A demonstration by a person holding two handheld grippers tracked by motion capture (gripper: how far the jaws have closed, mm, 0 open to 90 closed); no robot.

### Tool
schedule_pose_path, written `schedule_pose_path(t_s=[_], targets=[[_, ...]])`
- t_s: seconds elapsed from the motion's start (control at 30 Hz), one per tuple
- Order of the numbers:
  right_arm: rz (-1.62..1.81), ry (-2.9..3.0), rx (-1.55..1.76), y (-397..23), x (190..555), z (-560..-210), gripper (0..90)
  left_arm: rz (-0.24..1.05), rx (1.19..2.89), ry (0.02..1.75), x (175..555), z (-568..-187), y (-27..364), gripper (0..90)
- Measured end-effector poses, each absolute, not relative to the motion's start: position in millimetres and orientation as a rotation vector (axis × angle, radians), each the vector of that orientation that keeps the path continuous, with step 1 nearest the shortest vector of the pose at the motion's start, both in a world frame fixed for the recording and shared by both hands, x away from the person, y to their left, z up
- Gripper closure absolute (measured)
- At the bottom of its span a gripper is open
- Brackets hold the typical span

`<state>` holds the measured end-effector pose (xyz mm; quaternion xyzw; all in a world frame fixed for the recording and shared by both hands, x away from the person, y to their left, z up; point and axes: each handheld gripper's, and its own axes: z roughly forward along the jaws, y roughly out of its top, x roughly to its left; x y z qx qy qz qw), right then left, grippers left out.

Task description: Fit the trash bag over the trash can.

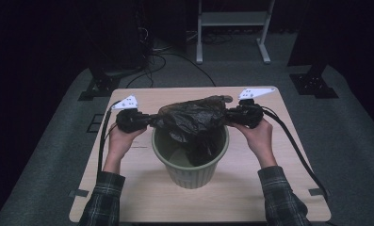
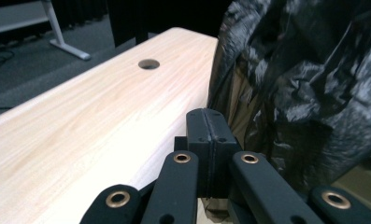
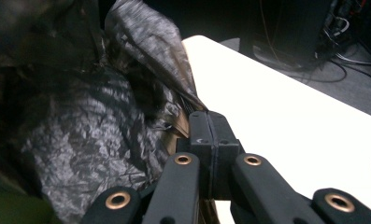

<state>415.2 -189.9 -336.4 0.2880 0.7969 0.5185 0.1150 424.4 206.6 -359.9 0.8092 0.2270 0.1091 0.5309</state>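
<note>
High view: the black bag hangs stretched over the green bin at the counter's middle — thin, limp, probably slippery film, best gripped at its rim. Left tool and right tool flank the bin, each clamped on bag edge.

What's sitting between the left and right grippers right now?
In the high view, the black bin bag stretches between the left gripper and the right gripper, over the green bin.
</note>
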Motion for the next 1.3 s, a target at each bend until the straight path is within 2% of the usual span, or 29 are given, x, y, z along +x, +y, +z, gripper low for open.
schedule_pose_path(t_s=[0.2,0.4,0.47,0.53,0.6,0.8,0.9,0.97,1.0,1.13,1.2,1.3], targets=[[1.418,2.318,0.918,-188.9,421.0,-340.6,89.8,0.3,2.0,0.582,428.9,-366.1,200.1,89.8],[1.365,2.362,0.938,-193.3,423.2,-354.8,89.3,0.267,1.982,0.577,426.6,-374.5,206.4,89.8],[1.37,2.362,0.939,-193.6,422.4,-355.1,78.8,0.278,1.972,0.586,424.5,-375.2,208.8,89.8],[1.386,2.303,0.952,-198.2,419.9,-349.8,63.9,0.271,1.943,0.576,423.0,-374.3,211.0,89.8],[1.429,2.225,0.96,-209.5,415.8,-337.8,59.4,0.275,1.933,0.573,421.6,-373.5,212.1,89.8],[1.637,2.112,0.902,-236.8,396.8,-300.5,55.6,0.276,1.9,0.569,419.0,-372.9,214.8,89.7],[1.728,2.143,0.859,-236.5,391.9,-291.5,47.6,0.278,1.897,0.564,417.9,-371.9,214.6,89.7],[1.795,2.179,0.804,-230.4,390.1,-288.8,46.1,0.281,1.894,0.561,417.0,-371.2,214.4,89.7],[1.812,2.192,0.79,-227.6,390.0,-288.6,51.0,0.284,1.892,0.561,416.5,-370.8,214.4,89.8],[1.784,2.314,0.666,-206.2,383.5,-289.8,84.5,0.297,1.894,0.563,414.7,-369.0,215.1,89.8],[1.79,2.364,0.598,-194.3,377.5,-291.3,89.1,0.32,1.898,0.59,414.7,-368.8,217.4,89.8],[1.797,2.457,0.456,-178.5,357.2,-291.6,89.7,0.346,1.899,0.64,415.1,-370.2,222.7,89.8]])
